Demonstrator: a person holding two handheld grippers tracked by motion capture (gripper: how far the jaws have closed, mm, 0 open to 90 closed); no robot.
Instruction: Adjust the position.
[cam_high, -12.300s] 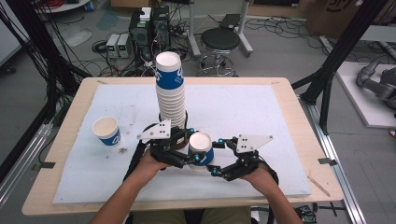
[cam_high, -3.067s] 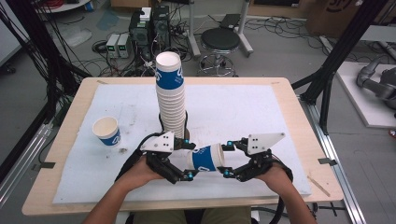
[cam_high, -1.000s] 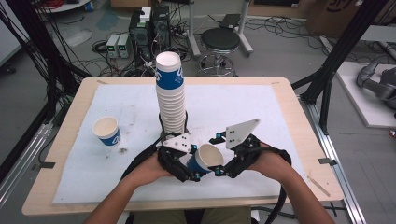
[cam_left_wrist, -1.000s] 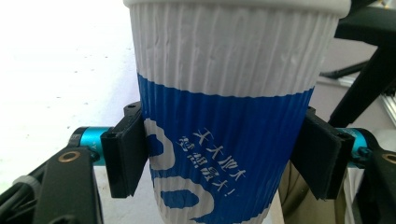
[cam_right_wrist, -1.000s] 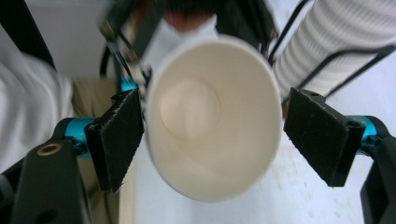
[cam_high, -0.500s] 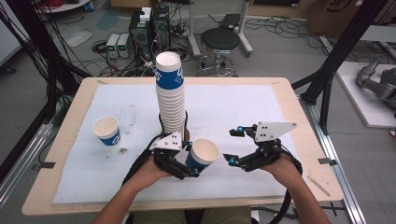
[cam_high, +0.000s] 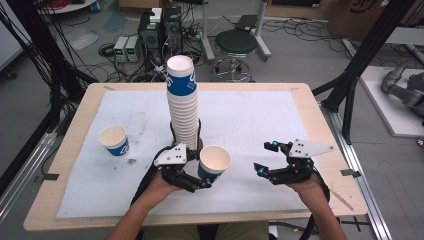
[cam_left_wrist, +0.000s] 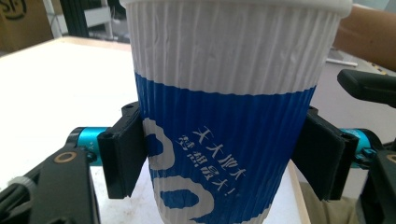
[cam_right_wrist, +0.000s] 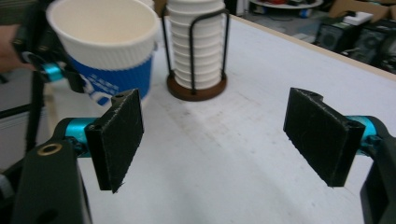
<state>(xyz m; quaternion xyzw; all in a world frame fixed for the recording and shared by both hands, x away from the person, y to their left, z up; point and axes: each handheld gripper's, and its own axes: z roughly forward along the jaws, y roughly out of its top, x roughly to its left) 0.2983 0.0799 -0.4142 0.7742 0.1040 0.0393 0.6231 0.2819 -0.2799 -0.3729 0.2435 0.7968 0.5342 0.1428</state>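
Note:
A blue-and-white ribbed paper cup (cam_high: 214, 162) (cam_left_wrist: 224, 116) stands upright, mouth up, just above the white mat near the front. My left gripper (cam_high: 202, 181) (cam_left_wrist: 224, 158) is shut on its blue lower half, a black pad pressed against each side. Its jaws have just been opening a little, with the cup still between them. My right gripper (cam_high: 265, 157) (cam_right_wrist: 219, 140) is open and empty to the right of the cup, well apart from it. In the right gripper view the held cup (cam_right_wrist: 105, 51) shows at the upper left.
A tall stack of like cups (cam_high: 182, 100) (cam_right_wrist: 194, 42) stands in a black wire holder on a round wooden base (cam_right_wrist: 196, 88) just behind the held cup. A single cup (cam_high: 114, 140) stands at the left. The white mat (cam_high: 250, 120) covers the wooden table.
My right gripper has come away from the cup and moved to the right, now empty. The left gripper keeps the cup, now upright, and has sunk slightly.

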